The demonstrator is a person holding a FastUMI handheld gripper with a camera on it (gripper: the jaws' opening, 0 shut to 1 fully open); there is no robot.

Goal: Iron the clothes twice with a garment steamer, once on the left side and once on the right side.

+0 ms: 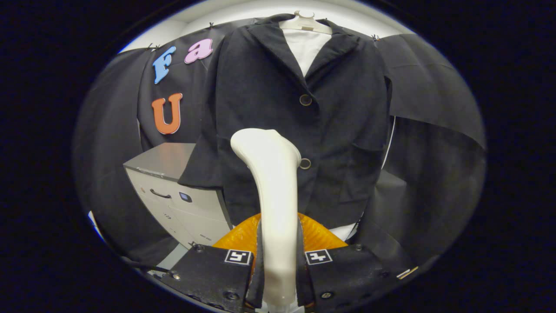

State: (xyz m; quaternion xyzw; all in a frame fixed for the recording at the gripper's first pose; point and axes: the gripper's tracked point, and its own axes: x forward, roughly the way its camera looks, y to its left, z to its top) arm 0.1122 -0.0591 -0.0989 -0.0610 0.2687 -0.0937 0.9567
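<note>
The garment steamer (pixel 273 195) stands upright between the tongs (pixel 278 278), both fingers pinching its handle so its head points at the black jacket (pixel 269 95) just beyond. The jacket hangs open-fronted on a hanger (pixel 306 22), so both halves are reachable. A grey cabinet (pixel 173 195) sits beyond the tongs' left finger.

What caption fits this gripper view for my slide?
Hand-held gripper shut on garment steamer, its head raised before black jacket on hanger.
</note>
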